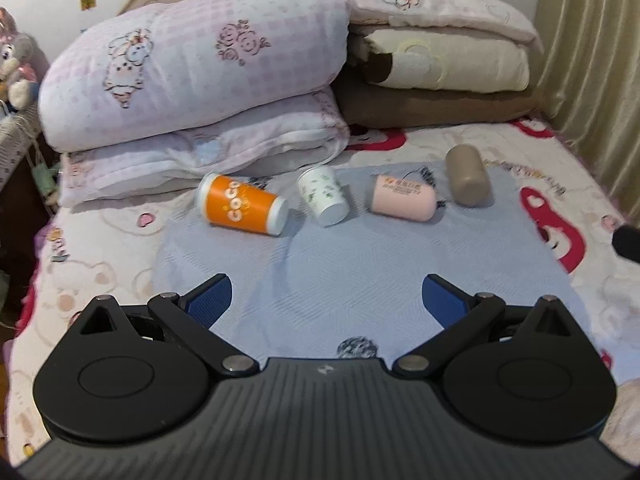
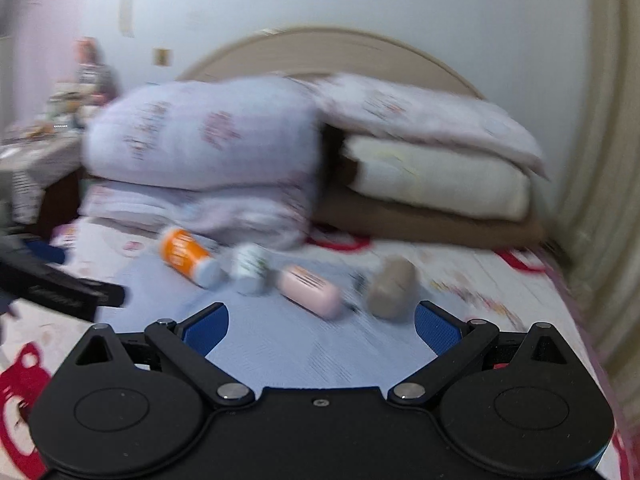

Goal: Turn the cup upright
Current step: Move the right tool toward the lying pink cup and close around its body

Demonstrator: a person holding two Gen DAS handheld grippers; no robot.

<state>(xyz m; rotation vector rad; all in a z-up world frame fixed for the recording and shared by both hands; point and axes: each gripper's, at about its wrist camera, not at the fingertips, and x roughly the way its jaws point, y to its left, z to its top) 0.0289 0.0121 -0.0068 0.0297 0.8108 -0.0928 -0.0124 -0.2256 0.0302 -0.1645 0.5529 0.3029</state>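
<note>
Several cups lie on their sides in a row on a light blue mat (image 1: 320, 264) on the bed: an orange cup (image 1: 240, 205), a white cup with green print (image 1: 323, 197), a pink cup (image 1: 402, 199) and a taupe cup (image 1: 467, 175). My left gripper (image 1: 326, 294) is open and empty, well short of the row. My right gripper (image 2: 322, 322) is open and empty, just short of the pink cup (image 2: 310, 290) and the taupe cup (image 2: 390, 286). The right wrist view is blurred; the orange cup (image 2: 184, 254) and white cup (image 2: 250, 266) show there too.
Folded quilts (image 1: 192, 80) and stacked pillows (image 1: 440, 60) lie behind the cups against the headboard. A curtain (image 1: 592, 60) hangs at the right. The left gripper's body (image 2: 60, 284) shows at the left of the right wrist view. A cluttered bedside table (image 2: 36, 152) stands left.
</note>
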